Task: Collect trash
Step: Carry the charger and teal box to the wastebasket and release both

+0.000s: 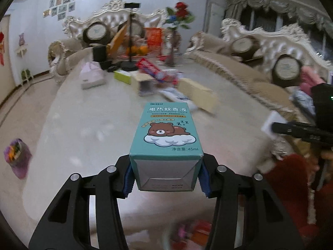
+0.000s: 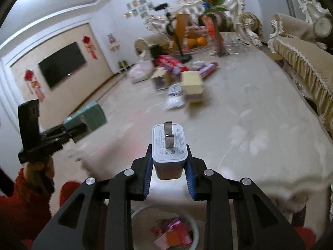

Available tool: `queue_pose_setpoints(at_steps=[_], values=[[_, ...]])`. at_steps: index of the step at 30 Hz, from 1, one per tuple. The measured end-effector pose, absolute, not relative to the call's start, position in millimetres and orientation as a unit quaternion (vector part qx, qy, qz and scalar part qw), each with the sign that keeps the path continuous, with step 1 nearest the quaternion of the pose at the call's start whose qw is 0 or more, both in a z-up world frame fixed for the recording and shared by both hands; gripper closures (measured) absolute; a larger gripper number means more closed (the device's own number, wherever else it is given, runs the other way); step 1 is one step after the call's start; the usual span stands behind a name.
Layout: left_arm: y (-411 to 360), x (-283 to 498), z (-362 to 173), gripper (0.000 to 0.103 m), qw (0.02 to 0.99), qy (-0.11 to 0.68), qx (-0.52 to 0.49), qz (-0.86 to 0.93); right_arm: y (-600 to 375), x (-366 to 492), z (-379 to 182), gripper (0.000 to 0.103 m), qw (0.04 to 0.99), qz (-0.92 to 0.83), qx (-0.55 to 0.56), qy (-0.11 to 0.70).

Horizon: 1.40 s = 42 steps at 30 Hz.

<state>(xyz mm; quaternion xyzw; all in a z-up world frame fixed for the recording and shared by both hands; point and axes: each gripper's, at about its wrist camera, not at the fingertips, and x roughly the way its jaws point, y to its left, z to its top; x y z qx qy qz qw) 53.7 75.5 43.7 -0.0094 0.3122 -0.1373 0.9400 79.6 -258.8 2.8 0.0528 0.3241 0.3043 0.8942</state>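
My left gripper (image 1: 165,177) is shut on a teal carton (image 1: 165,133) printed with a sleeping bear, held above the pale table (image 1: 83,125). The same carton (image 2: 87,115) and the left gripper show at the left of the right wrist view. My right gripper (image 2: 169,174) is shut on a white plug charger (image 2: 169,143), prongs facing forward. Below it stands a white bin (image 2: 195,227) holding red and pink wrappers. More litter lies mid-table: a yellow box (image 2: 192,84), a brown open box (image 1: 142,83), a red-blue pack (image 2: 172,63) and white wrappers (image 2: 174,95).
Ornate sofas (image 1: 249,70) border the table on the far and right sides. A phone stand (image 1: 130,37), oranges (image 2: 196,41), a flower vase (image 2: 216,10) and a tissue pack (image 1: 91,77) crowd the far end. A television (image 2: 62,63) hangs on the left wall. Red sleeves (image 2: 25,198) show at the edges.
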Motion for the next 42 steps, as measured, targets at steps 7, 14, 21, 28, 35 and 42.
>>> queue_pose_setpoints(at_steps=[7, 14, 21, 28, 35, 42], values=[[34, -46, -8, 0.054, 0.911, 0.380, -0.022, -0.160, -241, 1, -36, 0.076, 0.853, 0.342, 0.032, 0.393], [9, -48, -116, 0.054, 0.839, 0.524, -0.014, -0.145, -214, 11, -152, 0.076, 0.778, 0.307, 0.005, 0.548], [-2, -12, -161, 0.054, 0.809, 0.572, 0.004, -0.137, -192, 39, -200, 0.076, 0.759, 0.270, -0.056, 0.590], [-6, -2, -182, 0.053, 0.786, 0.602, -0.004, -0.138, -185, 38, -228, 0.076, 0.745, 0.268, -0.075, 0.606], [-4, -1, -193, 0.024, 0.777, 0.620, 0.001, -0.111, -182, 38, -238, 0.042, 0.748, 0.254, -0.089, 0.606], [3, 0, -194, 0.021, 0.777, 0.621, -0.011, -0.107, -187, 37, -230, 0.035, 0.765, 0.247, -0.084, 0.589]])
